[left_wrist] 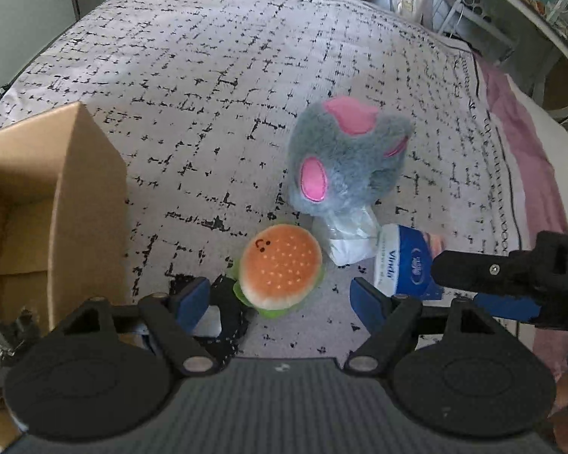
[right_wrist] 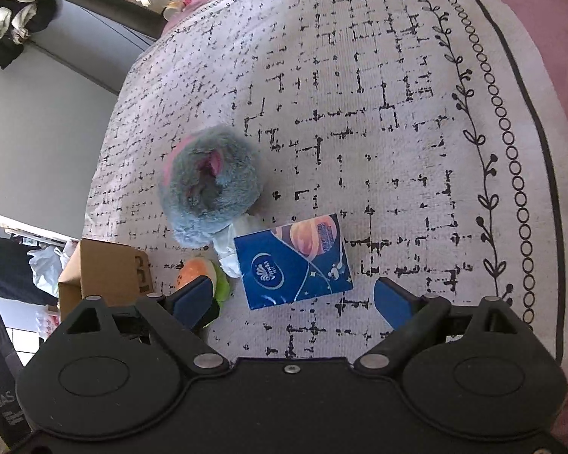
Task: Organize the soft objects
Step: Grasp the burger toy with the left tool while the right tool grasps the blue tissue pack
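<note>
A plush burger (left_wrist: 282,270) lies on the patterned blanket (left_wrist: 227,75), just ahead of my open left gripper (left_wrist: 280,299). Behind it stand a grey and pink plush toy (left_wrist: 340,159), a clear bag of white tissue (left_wrist: 346,236) and a blue tissue pack (left_wrist: 405,265). My right gripper (right_wrist: 297,297) is open and empty right above the blue tissue pack (right_wrist: 293,261), with the grey plush (right_wrist: 212,185) and the burger (right_wrist: 198,270) to its left. The right gripper also shows at the right edge of the left wrist view (left_wrist: 511,283).
An open cardboard box (left_wrist: 53,204) stands at the left, next to the burger; it shows in the right wrist view too (right_wrist: 106,272). A pink sheet (right_wrist: 549,38) borders the blanket on the right. Shelves with clutter (left_wrist: 511,0) lie beyond the bed.
</note>
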A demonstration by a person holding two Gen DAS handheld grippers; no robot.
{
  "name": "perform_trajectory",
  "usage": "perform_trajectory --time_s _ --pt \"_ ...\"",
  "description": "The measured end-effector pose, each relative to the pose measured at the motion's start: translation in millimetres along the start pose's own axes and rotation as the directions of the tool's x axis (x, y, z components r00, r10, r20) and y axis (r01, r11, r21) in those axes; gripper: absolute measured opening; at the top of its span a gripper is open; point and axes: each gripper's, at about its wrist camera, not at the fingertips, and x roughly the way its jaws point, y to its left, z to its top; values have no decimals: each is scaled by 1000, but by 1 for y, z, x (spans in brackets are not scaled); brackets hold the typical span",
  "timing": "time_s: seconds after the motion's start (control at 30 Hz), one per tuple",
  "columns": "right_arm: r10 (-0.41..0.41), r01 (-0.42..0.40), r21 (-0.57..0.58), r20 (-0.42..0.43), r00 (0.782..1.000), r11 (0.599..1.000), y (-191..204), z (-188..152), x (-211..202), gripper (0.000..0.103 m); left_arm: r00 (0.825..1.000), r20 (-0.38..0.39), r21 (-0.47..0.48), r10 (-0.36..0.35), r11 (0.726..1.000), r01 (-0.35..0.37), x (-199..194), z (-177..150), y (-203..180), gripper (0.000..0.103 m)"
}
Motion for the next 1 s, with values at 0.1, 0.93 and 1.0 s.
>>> perform_trajectory --time_s 0.1,0.93,1.0 --pt "-8 8 -1 -8 1000 1000 1 3 8 92 1000 -7 9 -6 1000 6 10 3 0 80" --pt "-89 92 -96 38 995 991 9 -1 14 74 998 52 35 -33 999 32 -9 0 0 46" --pt "-83 88 -102 48 995 991 11 -3 7 74 997 69 30 -36 999 34 -19 -2 1 46"
